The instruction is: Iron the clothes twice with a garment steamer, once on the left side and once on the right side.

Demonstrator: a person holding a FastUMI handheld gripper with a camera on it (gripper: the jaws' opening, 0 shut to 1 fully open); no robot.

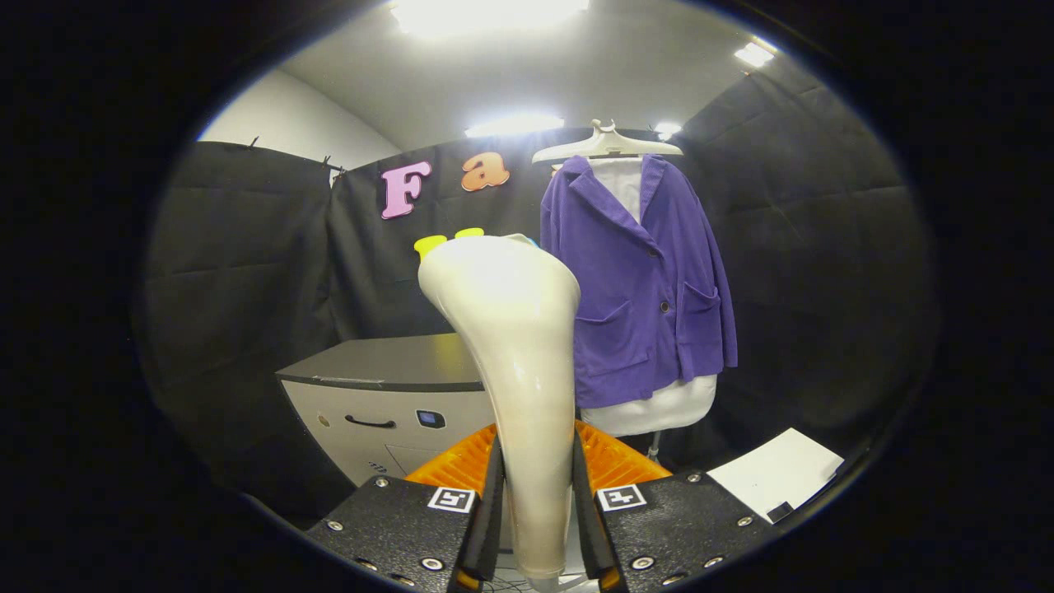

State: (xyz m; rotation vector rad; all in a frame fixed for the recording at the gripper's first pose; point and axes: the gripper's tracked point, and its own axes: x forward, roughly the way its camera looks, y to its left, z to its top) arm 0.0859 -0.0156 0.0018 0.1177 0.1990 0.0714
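Here we are, the tongs (535,527) clamped tight on one glossy cream-white plastic garment steamer (515,362), both fingers pressing its slim handle from either side, and the broad head rising upright just ahead of them, a hold that looks chosen to keep the head free to swing toward the cloth. Beyond the steamer and a little to its right hangs the single purple corduroy jacket (638,280), on one white plastic hanger (608,144), draped over a white padded form (659,408) that peeks out at the collar and below the hem, presumably so the fabric stays spread flat for steaming. The jacket sits well apart from the steamer head, so neither pass, left side or right, appears started. Two patch pockets and two dark buttons show on the jacket front. To the left, farther back, stands one grey cabinet with a dark tabletop (387,362), and near right lies one white sheet of paper (778,473). Next move, by my reckoning: carry the head across to the jacket's one side
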